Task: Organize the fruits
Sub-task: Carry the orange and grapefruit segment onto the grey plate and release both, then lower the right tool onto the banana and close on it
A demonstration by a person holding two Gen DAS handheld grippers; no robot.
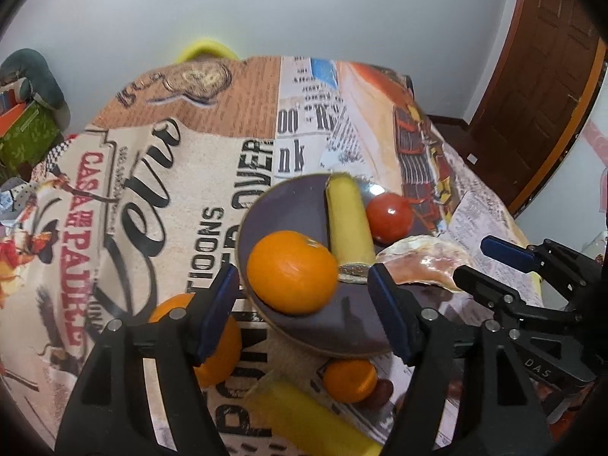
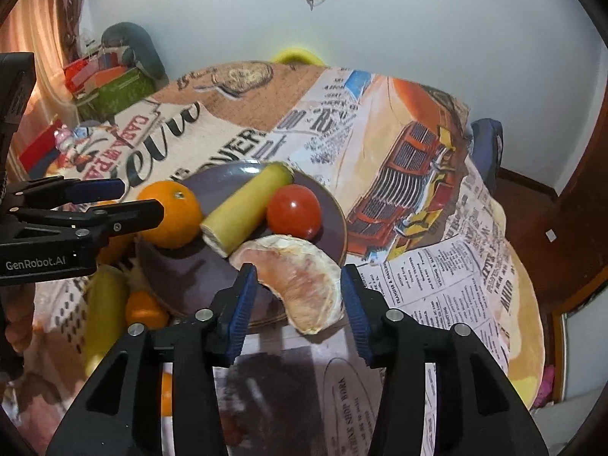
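A dark plate [image 1: 288, 193] at center frame holds an orange [image 1: 292, 272], a banana piece [image 1: 347, 220] and a tomato [image 1: 389, 216]. The left gripper [image 1: 304, 307] has its 2 fingers apart, the orange between their tips. The right gripper [image 2: 300, 304], fingers apart, brackets a grapefruit segment [image 2: 300, 285] on the plate's near rim without clamping it.

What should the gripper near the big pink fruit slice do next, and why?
Probably pull the right gripper straight back. Its jaws stand open on either side of the pink citrus segment, which lies at the edge of the purple plate beside the tomato and seems not to be pinched. More fruit, like the small orange, waits on the tablecloth.
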